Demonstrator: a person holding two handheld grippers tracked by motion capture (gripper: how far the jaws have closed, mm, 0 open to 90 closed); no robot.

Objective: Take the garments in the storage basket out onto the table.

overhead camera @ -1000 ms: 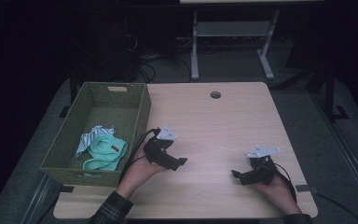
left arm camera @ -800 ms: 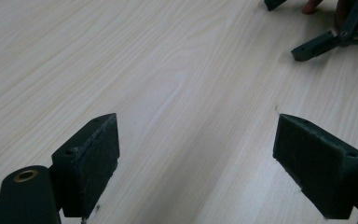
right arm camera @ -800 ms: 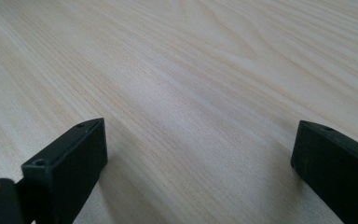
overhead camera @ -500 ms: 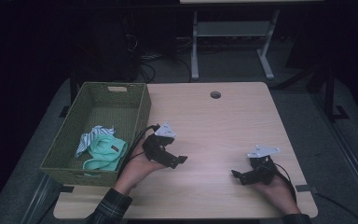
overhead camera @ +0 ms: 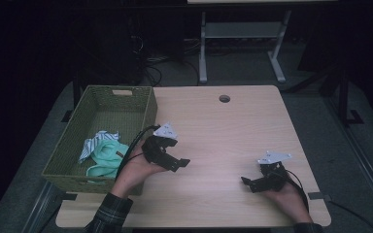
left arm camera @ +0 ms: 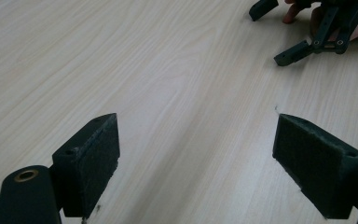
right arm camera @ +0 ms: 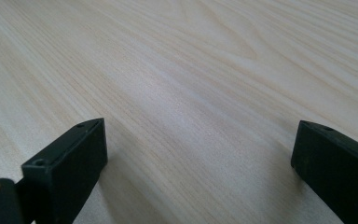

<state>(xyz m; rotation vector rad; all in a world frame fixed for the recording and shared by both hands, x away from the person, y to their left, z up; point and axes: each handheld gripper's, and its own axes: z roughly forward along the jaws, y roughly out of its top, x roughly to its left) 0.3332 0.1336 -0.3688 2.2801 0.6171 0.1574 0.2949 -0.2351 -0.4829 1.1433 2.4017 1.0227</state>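
Wooden table (overhead camera: 223,131), dim room; green basket (overhead camera: 148,109) at left holding mint cloth (overhead camera: 108,156) and striped cloth (overhead camera: 93,143); left gripper (overhead camera: 177,162) just right of basket, jaws spread, empty; right gripper (overhead camera: 247,183) near right, likewise; judged step: reach; next, left turns toward cloths.

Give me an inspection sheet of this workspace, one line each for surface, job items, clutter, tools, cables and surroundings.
Surface: light wooden table, round hole near the far edge.
Job's things: green woven basket at the table's left, holding mint cloth and striped cloth.
Clutter: nothing seen.
Grippers: left tool beside the basket, jaws apart, holding nothing; right tool near the front right, jaws apart, holding nothing.
Cables: black cable trails from the left tool.
Surroundings: dark floor, grey frame behind the table.
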